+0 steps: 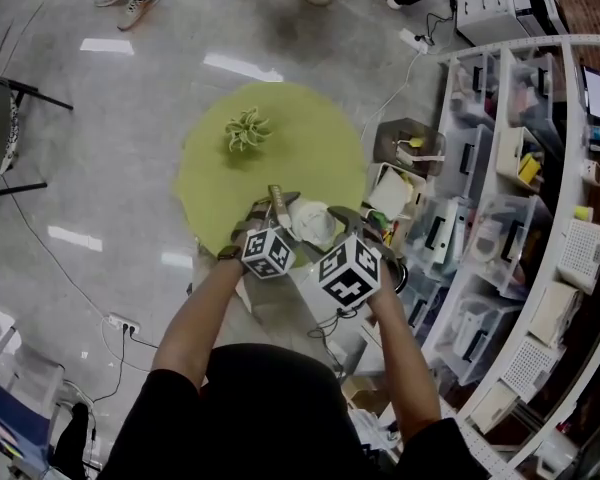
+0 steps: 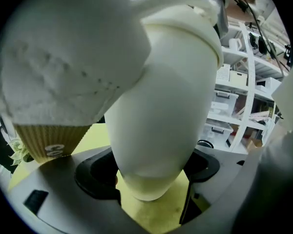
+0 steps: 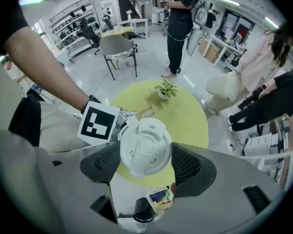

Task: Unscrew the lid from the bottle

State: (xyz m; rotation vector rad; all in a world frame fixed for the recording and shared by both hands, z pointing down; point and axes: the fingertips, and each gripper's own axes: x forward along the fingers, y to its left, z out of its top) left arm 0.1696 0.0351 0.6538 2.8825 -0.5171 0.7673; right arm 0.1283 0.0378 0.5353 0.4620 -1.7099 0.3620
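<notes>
A white bottle is held over the near edge of a round yellow-green table. In the left gripper view its smooth body fills the frame, and my left gripper is shut on its lower part, a dark pad against each side. The right gripper view looks straight onto the bottle's white lid. My right gripper is shut on the lid, with ribbed pads against its rim on both sides. A brown corrugated piece with print sits beside the bottle.
A small potted plant stands on the far side of the table. White shelving with storage bins curves along the right, with boxes on the floor beside it. People and a chair are beyond the table.
</notes>
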